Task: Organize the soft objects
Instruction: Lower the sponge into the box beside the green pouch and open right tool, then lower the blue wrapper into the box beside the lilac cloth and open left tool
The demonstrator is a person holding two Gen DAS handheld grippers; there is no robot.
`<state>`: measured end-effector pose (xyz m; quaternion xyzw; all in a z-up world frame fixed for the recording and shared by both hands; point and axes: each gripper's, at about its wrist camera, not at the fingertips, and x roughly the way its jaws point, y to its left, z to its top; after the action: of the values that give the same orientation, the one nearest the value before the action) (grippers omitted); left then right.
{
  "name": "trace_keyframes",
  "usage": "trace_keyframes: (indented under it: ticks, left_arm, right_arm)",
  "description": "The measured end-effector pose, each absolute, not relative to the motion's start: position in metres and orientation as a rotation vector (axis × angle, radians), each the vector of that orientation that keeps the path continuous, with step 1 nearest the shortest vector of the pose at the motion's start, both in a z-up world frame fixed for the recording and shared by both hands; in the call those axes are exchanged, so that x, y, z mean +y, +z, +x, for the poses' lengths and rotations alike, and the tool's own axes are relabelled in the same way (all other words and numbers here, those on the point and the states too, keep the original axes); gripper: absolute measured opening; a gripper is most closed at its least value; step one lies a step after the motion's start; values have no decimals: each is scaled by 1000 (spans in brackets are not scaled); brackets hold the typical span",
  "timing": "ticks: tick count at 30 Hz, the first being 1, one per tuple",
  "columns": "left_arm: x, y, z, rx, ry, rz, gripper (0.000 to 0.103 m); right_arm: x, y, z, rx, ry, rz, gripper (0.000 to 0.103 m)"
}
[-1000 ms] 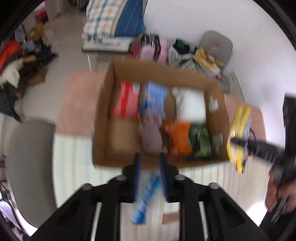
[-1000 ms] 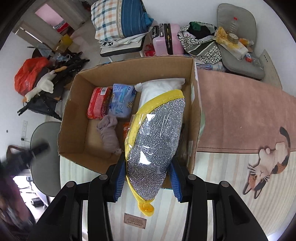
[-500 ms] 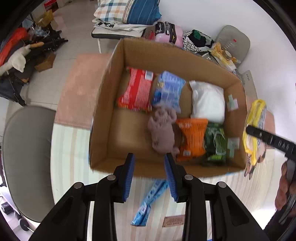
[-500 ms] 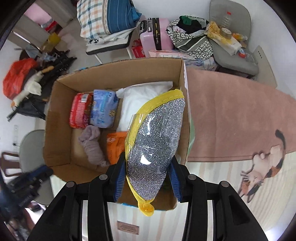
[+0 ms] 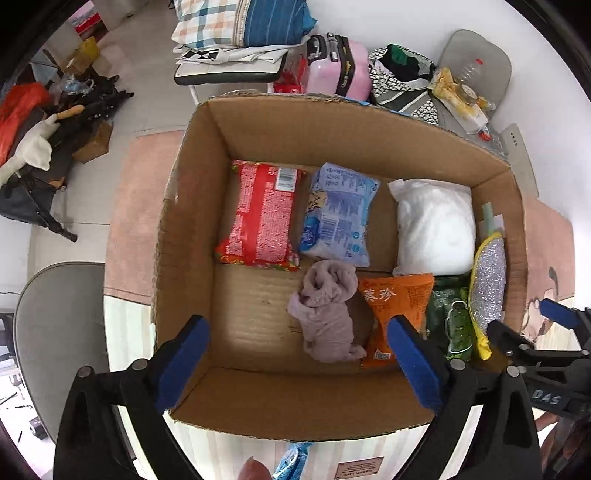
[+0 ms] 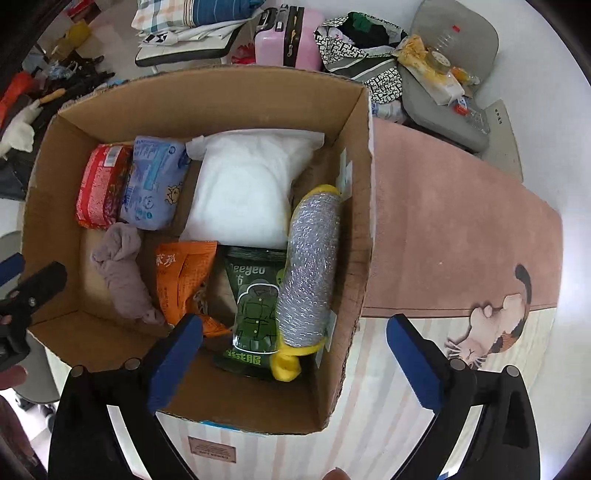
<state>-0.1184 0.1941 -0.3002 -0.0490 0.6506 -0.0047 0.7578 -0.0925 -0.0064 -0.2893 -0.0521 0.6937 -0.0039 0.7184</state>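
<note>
An open cardboard box (image 5: pixel 192 206) (image 6: pixel 364 221) holds a red packet (image 5: pixel 262 214), a blue packet (image 5: pixel 338 214), a white pillow pack (image 5: pixel 436 225), a mauve rolled cloth (image 5: pixel 327 310), an orange packet (image 5: pixel 397 310) and a green packet (image 6: pixel 256 306). A silver-and-yellow glitter pouch (image 6: pixel 310 273) (image 5: pixel 487 291) lies against the box's right wall. My left gripper (image 5: pixel 297 363) is open and empty above the box's near edge. My right gripper (image 6: pixel 291 363) is open and empty just above the pouch. A blue wrapper (image 5: pixel 291 458) lies on the mat outside the box.
The box stands on a striped mat beside a pink rug (image 6: pixel 443 229) with a cat figure (image 6: pixel 495 321). A grey chair (image 5: pixel 55 325) is at the left. A pink suitcase (image 5: pixel 338 66), bags and folded bedding (image 5: pixel 240 26) lie behind the box.
My right gripper opened and let go of the glitter pouch, which now lies in the box by its right wall. My left gripper opened wide and moved over the box.
</note>
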Motion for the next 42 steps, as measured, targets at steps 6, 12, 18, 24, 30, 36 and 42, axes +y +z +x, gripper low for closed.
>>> trace_keyframes:
  ticks: [6, 12, 18, 24, 30, 36, 42]
  left_arm:
    - [200, -282, -145, 1371, 12, -84, 99]
    - [226, -269, -242, 1257, 173, 82, 99]
    - [255, -325, -309, 1345, 381, 279, 99]
    - [289, -381, -327, 1441, 448, 261, 99]
    - [308, -391, -334, 1469, 434, 171, 99]
    - [298, -325, -330, 1397, 344, 81, 99]
    - [285, -238, -298, 1284, 206, -28, 99]
  right_arm:
    - [-9, -263, -111, 1468, 49, 12, 103]
    - [22, -244, -195, 1422, 199, 178, 103]
    - [86, -324, -255, 1595, 255, 251, 97]
    - [138, -406, -262, 1738, 207, 205, 64]
    - [170, -412, -273, 1716, 215, 21, 19]
    - [162, -354, -297, 1637, 343, -22, 17]
    - [136, -244, -282, 1450, 421, 62, 17]
